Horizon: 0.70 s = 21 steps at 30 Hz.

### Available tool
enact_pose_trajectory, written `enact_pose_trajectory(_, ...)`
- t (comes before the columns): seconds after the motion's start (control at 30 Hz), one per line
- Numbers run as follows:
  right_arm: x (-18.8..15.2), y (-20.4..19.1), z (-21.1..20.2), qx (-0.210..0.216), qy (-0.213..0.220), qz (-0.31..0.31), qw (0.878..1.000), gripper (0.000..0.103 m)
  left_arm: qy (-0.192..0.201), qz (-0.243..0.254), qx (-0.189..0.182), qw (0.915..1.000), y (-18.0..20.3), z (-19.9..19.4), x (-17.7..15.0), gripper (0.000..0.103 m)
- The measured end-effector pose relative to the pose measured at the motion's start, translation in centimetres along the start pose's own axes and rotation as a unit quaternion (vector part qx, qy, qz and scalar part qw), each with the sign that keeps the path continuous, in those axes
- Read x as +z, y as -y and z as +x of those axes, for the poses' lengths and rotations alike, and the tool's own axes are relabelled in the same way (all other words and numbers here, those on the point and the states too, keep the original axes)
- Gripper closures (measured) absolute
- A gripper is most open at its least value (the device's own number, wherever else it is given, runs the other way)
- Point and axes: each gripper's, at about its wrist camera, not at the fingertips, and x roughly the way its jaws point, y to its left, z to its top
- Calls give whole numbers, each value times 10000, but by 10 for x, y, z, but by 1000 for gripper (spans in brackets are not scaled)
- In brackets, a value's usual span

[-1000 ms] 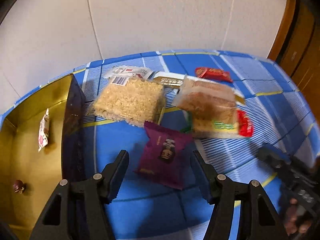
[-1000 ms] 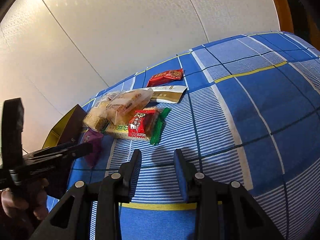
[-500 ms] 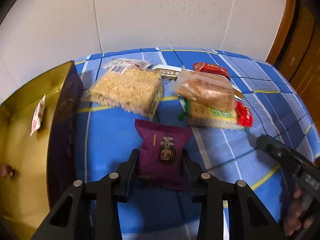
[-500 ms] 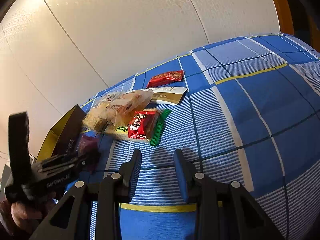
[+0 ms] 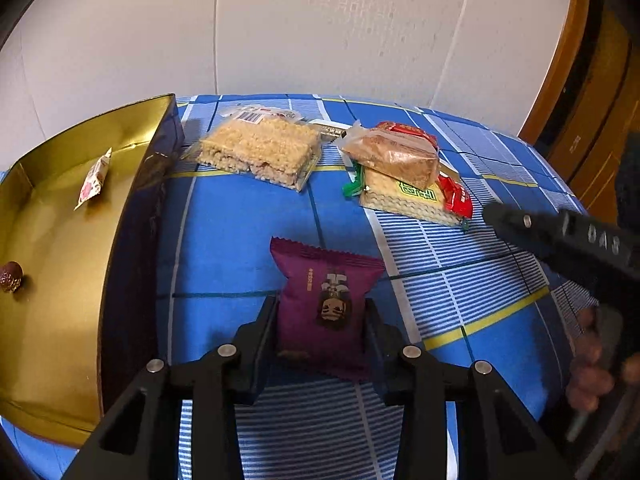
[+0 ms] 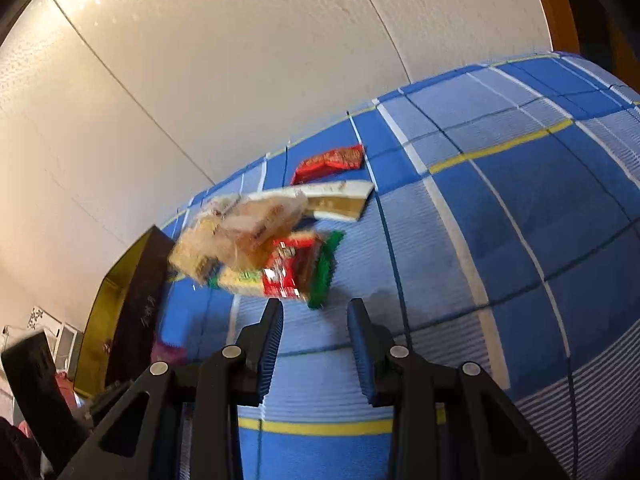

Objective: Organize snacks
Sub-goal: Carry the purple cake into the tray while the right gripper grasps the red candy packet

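My left gripper (image 5: 320, 312) is shut on a purple snack packet (image 5: 326, 304), its fingers pressing both sides. The packet seems lifted a little above the blue checked cloth (image 5: 240, 232). A gold-lined box (image 5: 52, 280) stands open to the left, holding a small white-red sachet (image 5: 94, 180) and a round wrapped candy (image 5: 11, 276). My right gripper (image 6: 316, 312) is open and empty above the cloth (image 6: 520, 220), just short of the red packet (image 6: 286, 274) on the snack pile. The right gripper shows at the right of the left wrist view (image 5: 560, 240).
On the cloth lie a rice-crisp pack (image 5: 260, 152), a brown cake pack (image 5: 396, 156) on a cracker pack (image 5: 408, 200), a red packet (image 6: 330, 162) and a white-gold sachet (image 6: 340, 200). A white wall is behind; a wooden door frame (image 5: 576, 80) stands at right.
My left gripper closed on the purple packet and drew it back toward the near edge. My right gripper moved forward to the snack pile, still open.
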Motion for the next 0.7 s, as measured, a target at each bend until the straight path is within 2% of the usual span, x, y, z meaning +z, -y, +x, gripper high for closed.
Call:
enact_pose_trajectory(0.13, 12, -11, 6, 18, -8, -72, 10000, 68, 65, -24, -10, 10000, -1, -3, -5, 62)
enact_pose_trajectory(0.33, 24, -26, 23, -182, -134, -309, 9993, 68, 104, 22, 12, 9999, 1, -4, -7, 62)
enact_pose_trajectory(0.4, 25, -29, 28, -260, -166, -396, 9987, 74, 106, 18, 6, 9999, 0, -4, -6, 62)
enact_pose_trajectory(0.43, 24, -30, 30, -362, -175, -433, 9983, 82, 108, 16, 4, 9999, 0, -4, -7, 62)
enact_pose_trajectory(0.47, 24, -30, 30, -397, -130, -477, 9980, 83, 115, 17, -1, 9999, -1, -4, -7, 62)
enact_pose_trajectory(0.7, 4, -17, 5, -806, 23, -653, 9946, 84, 173, 14, -2, 9998, 0, -5, -8, 62)
